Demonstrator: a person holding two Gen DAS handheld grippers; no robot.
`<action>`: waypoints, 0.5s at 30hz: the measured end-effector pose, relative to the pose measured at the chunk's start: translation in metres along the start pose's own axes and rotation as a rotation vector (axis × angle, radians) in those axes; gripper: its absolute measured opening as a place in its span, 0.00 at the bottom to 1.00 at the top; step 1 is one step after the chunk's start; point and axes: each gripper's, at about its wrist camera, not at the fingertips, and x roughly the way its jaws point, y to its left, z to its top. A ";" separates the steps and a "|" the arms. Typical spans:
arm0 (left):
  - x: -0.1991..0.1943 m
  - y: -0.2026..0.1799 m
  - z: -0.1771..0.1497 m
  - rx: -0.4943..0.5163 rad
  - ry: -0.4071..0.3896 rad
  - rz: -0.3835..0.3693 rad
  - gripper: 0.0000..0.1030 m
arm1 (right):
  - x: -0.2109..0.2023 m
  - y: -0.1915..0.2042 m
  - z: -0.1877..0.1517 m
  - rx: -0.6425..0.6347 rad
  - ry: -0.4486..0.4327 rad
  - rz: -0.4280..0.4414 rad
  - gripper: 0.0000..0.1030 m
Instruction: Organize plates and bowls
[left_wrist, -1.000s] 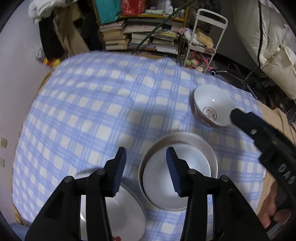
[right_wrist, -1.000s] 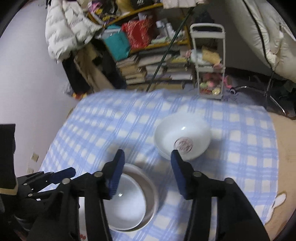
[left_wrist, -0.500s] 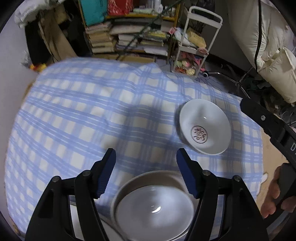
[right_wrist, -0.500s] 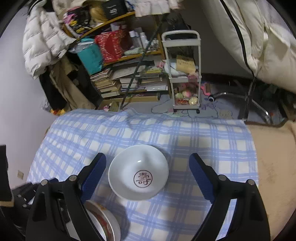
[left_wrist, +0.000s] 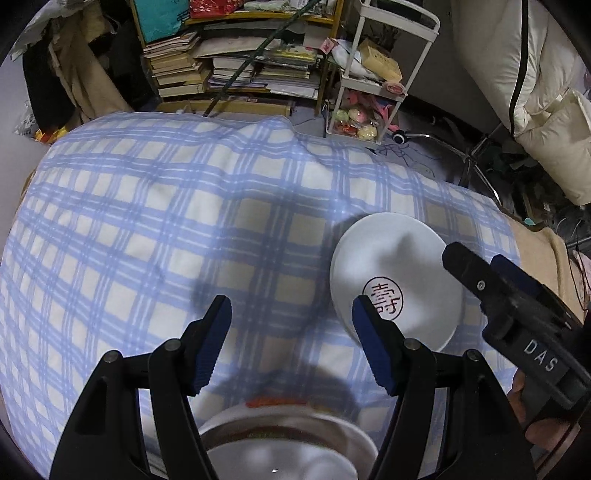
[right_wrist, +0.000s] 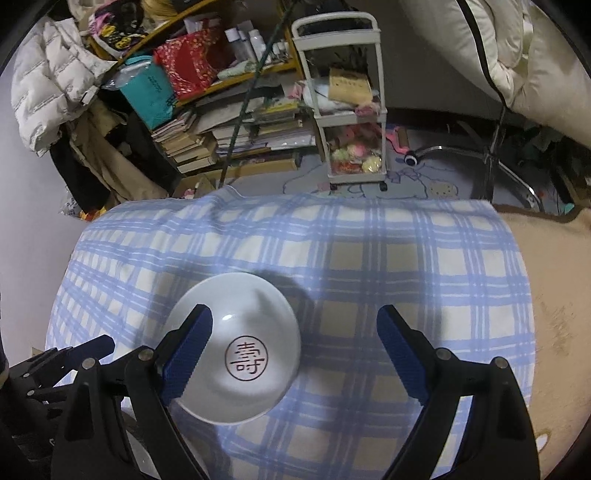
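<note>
White bowl (right_wrist: 236, 352), a red character stamped in its middle, lies on the blue-checked cloth (right_wrist: 369, 258) of the worktop. My right gripper (right_wrist: 293, 347) hangs over it, jaws spread wide after just opening, the bowl under the left one, untouched. My left gripper (left_wrist: 291, 332) hovers beside the bowl, its jaws also spread and empty. Below it sit a stacked plate and bowl (left_wrist: 288, 443), blurred. Books (right_wrist: 221, 136) and a white cart (right_wrist: 351, 110) stand beyond.
</note>
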 end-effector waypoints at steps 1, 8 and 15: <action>0.005 -0.002 0.001 0.004 0.013 0.004 0.65 | 0.004 -0.002 0.000 0.007 0.012 0.000 0.89; 0.033 -0.006 0.005 0.002 0.076 0.017 0.62 | 0.028 -0.015 -0.009 0.060 0.107 0.066 0.54; 0.035 -0.020 0.003 0.028 0.056 -0.023 0.16 | 0.050 -0.014 -0.020 0.107 0.204 0.160 0.14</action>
